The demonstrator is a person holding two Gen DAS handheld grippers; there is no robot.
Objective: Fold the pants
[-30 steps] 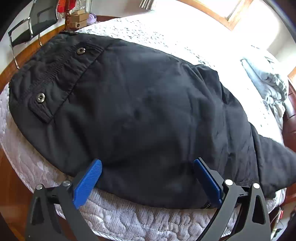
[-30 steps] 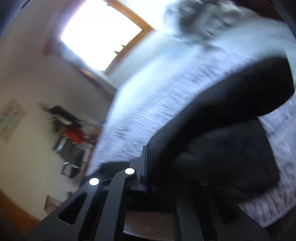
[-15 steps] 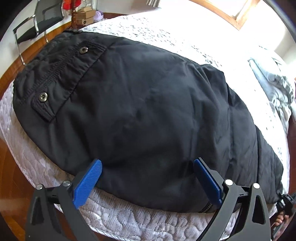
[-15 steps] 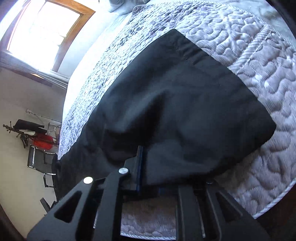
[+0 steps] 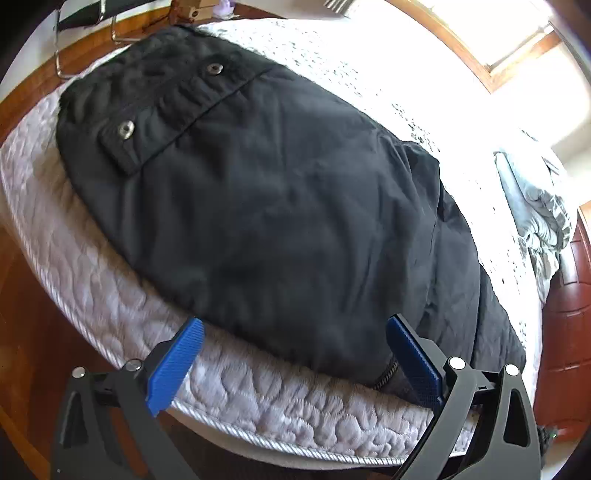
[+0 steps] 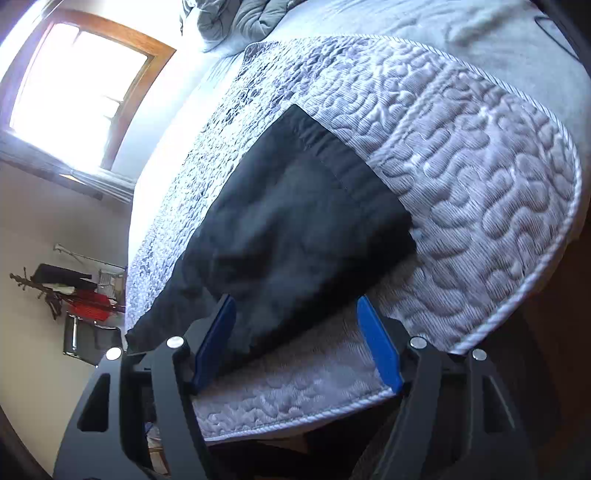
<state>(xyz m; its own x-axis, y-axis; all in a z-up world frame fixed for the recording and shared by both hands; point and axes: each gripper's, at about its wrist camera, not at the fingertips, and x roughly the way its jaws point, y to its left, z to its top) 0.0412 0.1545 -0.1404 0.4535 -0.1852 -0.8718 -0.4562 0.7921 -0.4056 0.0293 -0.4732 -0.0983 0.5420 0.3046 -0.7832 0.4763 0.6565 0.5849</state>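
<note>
Black pants (image 5: pixel 280 206) lie flat on a quilted white mattress (image 5: pixel 110 295), folded lengthwise, waistband with two metal snaps at the far left. My left gripper (image 5: pixel 291 354) is open, its blue pads straddling the near edge of the pants by the zipper, holding nothing. In the right wrist view the leg end of the pants (image 6: pixel 295 229) lies flat on the mattress (image 6: pixel 480 184). My right gripper (image 6: pixel 295 339) is open just at the near edge of that leg end, empty.
A grey blanket (image 5: pixel 535 206) is bunched at the far right of the bed and shows in the right wrist view (image 6: pixel 240 14). A wooden floor (image 5: pixel 22 332) runs along the near side. A chair (image 6: pixel 85 332) stands by the wall. A bright window (image 6: pixel 74 81) is beyond.
My right gripper was shut on the pants leg end, laid it down on the mattress and has opened. The left gripper stayed open and pulled back slightly from the pants edge.
</note>
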